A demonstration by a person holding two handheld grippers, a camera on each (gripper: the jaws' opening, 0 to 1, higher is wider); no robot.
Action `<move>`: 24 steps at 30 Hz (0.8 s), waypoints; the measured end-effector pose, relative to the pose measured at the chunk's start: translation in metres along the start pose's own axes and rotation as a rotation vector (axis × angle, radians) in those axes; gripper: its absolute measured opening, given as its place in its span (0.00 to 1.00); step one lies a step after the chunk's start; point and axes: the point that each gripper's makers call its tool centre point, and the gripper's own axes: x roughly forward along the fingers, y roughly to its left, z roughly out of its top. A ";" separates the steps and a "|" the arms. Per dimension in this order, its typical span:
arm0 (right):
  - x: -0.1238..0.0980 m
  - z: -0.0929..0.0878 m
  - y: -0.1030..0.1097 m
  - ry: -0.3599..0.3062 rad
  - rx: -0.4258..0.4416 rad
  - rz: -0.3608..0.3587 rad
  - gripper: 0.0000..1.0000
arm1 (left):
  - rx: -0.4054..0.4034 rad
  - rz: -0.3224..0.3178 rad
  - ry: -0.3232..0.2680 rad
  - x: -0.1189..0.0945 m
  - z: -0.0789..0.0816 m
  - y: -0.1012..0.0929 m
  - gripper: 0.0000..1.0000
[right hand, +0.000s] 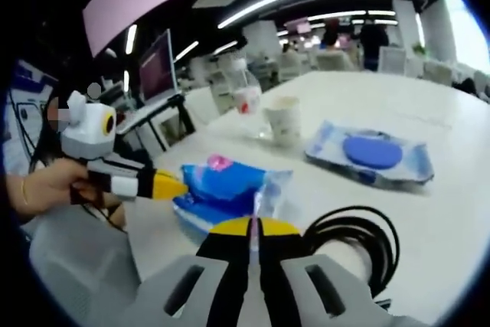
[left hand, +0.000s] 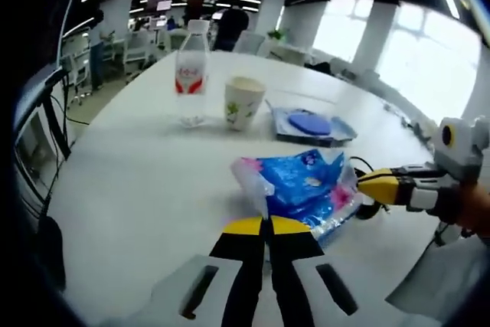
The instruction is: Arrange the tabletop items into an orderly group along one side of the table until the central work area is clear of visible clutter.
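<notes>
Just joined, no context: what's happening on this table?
A person is tidying a white table with two handheld grippers. Both the left gripper and the right gripper are shut on opposite ends of a blue plastic packet. A water bottle, paper cup, blue tray and black cable coil sit untouched.

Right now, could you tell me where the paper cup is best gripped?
Grip the paper cup across its side wall, just under the rim, coming in level from the near side. It stands upright and open-topped, with free table toward the grippers, while the water bottle stands close on one flank.
</notes>
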 end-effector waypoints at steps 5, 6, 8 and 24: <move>-0.010 0.008 0.001 -0.026 0.005 -0.001 0.00 | 0.011 -0.025 -0.025 -0.004 0.010 -0.007 0.01; -0.012 0.009 0.001 -0.029 0.005 -0.002 0.00 | 0.015 -0.028 -0.027 -0.004 0.011 -0.009 0.01; -0.016 0.013 0.002 -0.032 0.008 -0.003 0.00 | 0.033 -0.034 -0.025 -0.005 0.013 -0.011 0.01; -0.040 0.040 -0.008 -0.091 0.007 -0.034 0.00 | 0.011 -0.092 -0.061 -0.007 0.037 -0.032 0.01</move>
